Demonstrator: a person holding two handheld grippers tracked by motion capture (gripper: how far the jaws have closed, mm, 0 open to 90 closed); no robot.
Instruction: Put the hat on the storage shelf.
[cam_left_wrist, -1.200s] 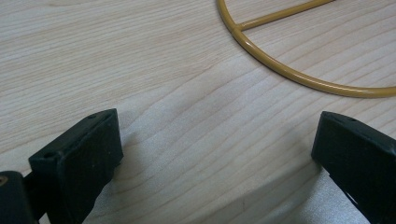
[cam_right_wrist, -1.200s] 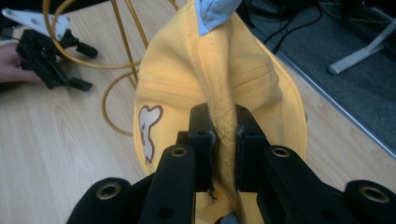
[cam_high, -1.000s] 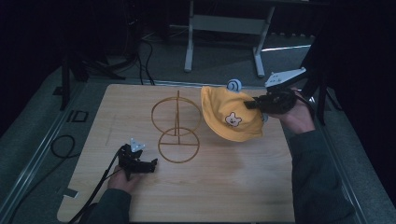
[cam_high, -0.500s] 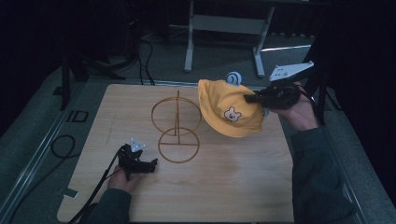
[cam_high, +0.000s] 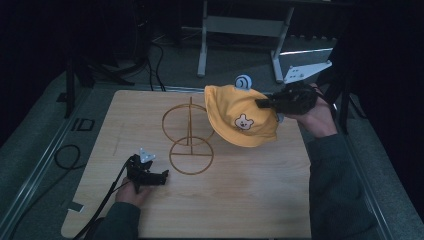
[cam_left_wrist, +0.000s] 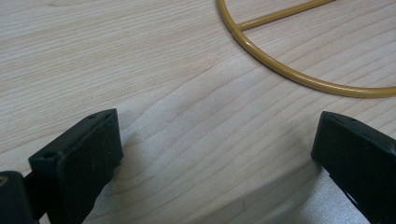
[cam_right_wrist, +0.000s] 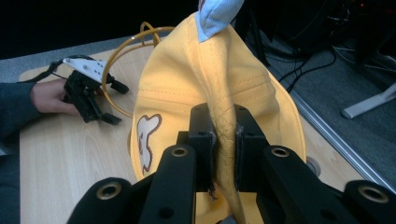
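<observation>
Right gripper (cam_high: 266, 103): I pinch the yellow hat (cam_high: 240, 116) by its brim, jaws clamped, hat lifted right of the wire stand (cam_high: 189, 135) for hanging.
Left gripper (cam_high: 160, 176): jaws wide, empty, resting on the near-left surface (cam_high: 240, 200).

A light wooden bench (cam_high: 240, 200) with visible grain stands on a grey floor (cam_high: 40, 150). Behind it, a white metal frame (cam_high: 240, 25) with 2 legs rises in the dark background. Black cables (cam_high: 150, 55) trail across the floor beyond the bench's far left corner, and another loop (cam_high: 62, 155) lies at its left side.
</observation>
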